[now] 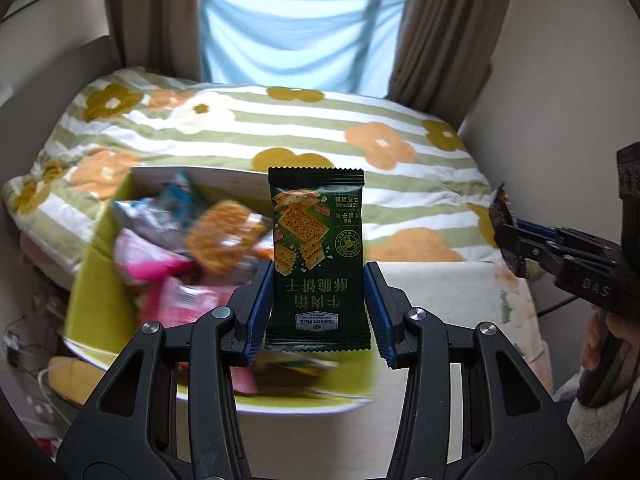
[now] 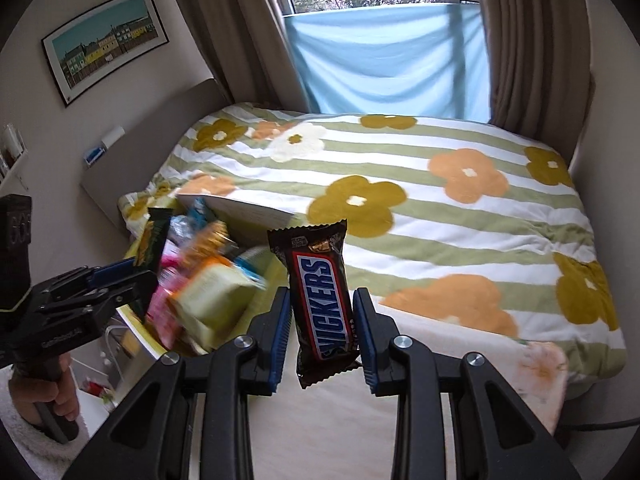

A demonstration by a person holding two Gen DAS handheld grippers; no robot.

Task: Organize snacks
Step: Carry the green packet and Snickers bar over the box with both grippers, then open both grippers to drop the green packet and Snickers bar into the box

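Observation:
My left gripper (image 1: pixel 319 304) is shut on a dark green cracker packet (image 1: pixel 317 256), held upright above the right part of a yellow-green box (image 1: pixel 86 280) full of mixed snack packets (image 1: pixel 180 248). My right gripper (image 2: pixel 322 334) is shut on a brown Snickers bar (image 2: pixel 322 300), held upright to the right of the same box (image 2: pixel 256 304). The right gripper also shows in the left wrist view (image 1: pixel 516 240) at the right edge, with the bar's end sticking out. The left gripper and green packet (image 2: pixel 154 240) show at the left of the right wrist view.
The box sits at the near left of a bed with a striped, flowered duvet (image 2: pixel 440 216). A pale blanket (image 2: pixel 400 400) covers the near end. Brown curtains (image 2: pixel 532 48) and a blue sheet (image 2: pixel 384 60) hang behind. A white side table (image 2: pixel 120 336) stands at left.

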